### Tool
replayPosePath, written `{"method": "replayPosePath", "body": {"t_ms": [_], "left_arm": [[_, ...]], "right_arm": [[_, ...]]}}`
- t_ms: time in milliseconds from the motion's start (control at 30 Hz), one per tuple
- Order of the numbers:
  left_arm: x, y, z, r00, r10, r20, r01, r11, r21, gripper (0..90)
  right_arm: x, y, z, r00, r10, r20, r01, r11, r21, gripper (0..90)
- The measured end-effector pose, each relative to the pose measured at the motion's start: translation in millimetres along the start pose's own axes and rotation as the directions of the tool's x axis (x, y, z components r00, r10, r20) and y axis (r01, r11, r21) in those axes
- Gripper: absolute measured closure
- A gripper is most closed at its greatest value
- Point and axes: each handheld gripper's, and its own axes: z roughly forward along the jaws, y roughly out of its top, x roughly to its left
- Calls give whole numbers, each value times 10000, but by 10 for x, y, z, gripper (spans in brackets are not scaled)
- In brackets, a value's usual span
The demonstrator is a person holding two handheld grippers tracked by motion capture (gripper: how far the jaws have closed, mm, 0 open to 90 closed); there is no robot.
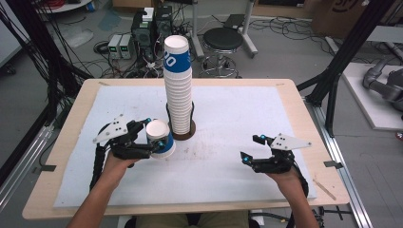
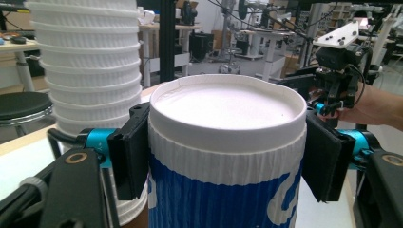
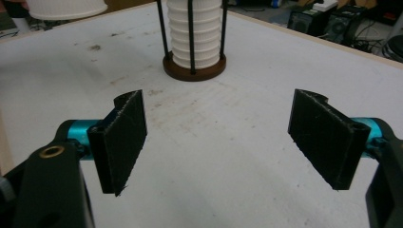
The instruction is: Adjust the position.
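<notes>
So the left gripper point(image 1: 153, 138) sits at the near left of the table point(image 1: 294, 102), forearm coming in from the bottom edge, wrist angled inward so the jaws point right toward the middle. Its jaws are clamped on a cup point(image 1: 160, 138), one pad pressed to each side of the ribbed wall just under the rim, and the cup is tipped with its open mouth facing up and to the left in the high view. It's a white paper cup with a corrugated sleeve and a blue band with white lettering lower down; the inside looks plain white and empty in the left gripper view. It hangs just left of the stack point(image 1: 177, 85), near but not touching as far as I can see. That stack is a tall column of the same cups on a round brown base point(image 1: 187, 135) with thin black rods. The right gripper point(image 1: 253, 148) sits at the near right, well apart, jaws wide open with nothing between them, aimed left over the white mat point(image 1: 228, 166).
</notes>
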Motion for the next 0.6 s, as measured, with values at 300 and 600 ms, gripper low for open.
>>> {"method": "replayPosePath", "body": {"t_ms": [300,600], "left_arm": [[-55,-57,197,9981,-20,613,9,9998,179,290],[-108,-11,350,9928,89,1194,-107,9998,150,291]], "right_arm": [[92,72,135,9931,-197,-1157,176,9997,-193,210],[209,168,303,9761,-562,-2098,535,9984,-185,210]]}}
